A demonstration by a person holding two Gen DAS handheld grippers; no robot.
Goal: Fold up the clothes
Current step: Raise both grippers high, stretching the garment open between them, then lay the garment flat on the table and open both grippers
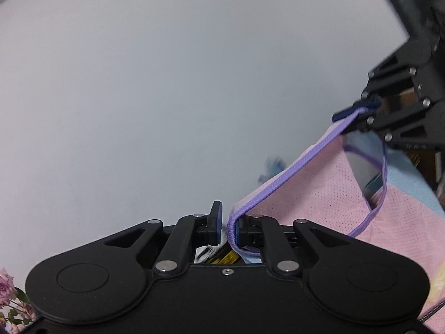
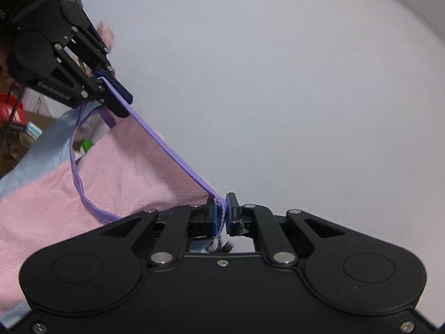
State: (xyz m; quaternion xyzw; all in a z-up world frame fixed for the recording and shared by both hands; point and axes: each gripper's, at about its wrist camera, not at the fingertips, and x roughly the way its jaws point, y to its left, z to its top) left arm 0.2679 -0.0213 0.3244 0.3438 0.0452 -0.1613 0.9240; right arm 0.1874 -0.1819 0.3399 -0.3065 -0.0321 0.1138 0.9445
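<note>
- Left wrist view: my left gripper (image 1: 226, 222) pinches the purple trim (image 1: 281, 182) of the pink mesh garment (image 1: 314, 192); the trim folds over just inside its right pad, and the left pad sits slightly apart from the cloth.
- The trim runs up and right to my right gripper (image 1: 358, 112), seen from outside, clamped on the same edge. Only this view shows the pink flowers (image 1: 7, 295) at the lower left corner.
- Both grippers point up at the plain grey-white wall (image 1: 167, 97), with the garment hanging between them.
- Right wrist view: my right gripper (image 2: 224, 211) is pressed together on the trim (image 2: 178, 158) between its blue pads.
- My left gripper (image 2: 116, 98) shows at upper left, closed on the far end. Only here do I see the light blue panel (image 2: 47, 144) and a red object (image 2: 9, 104) behind it.
</note>
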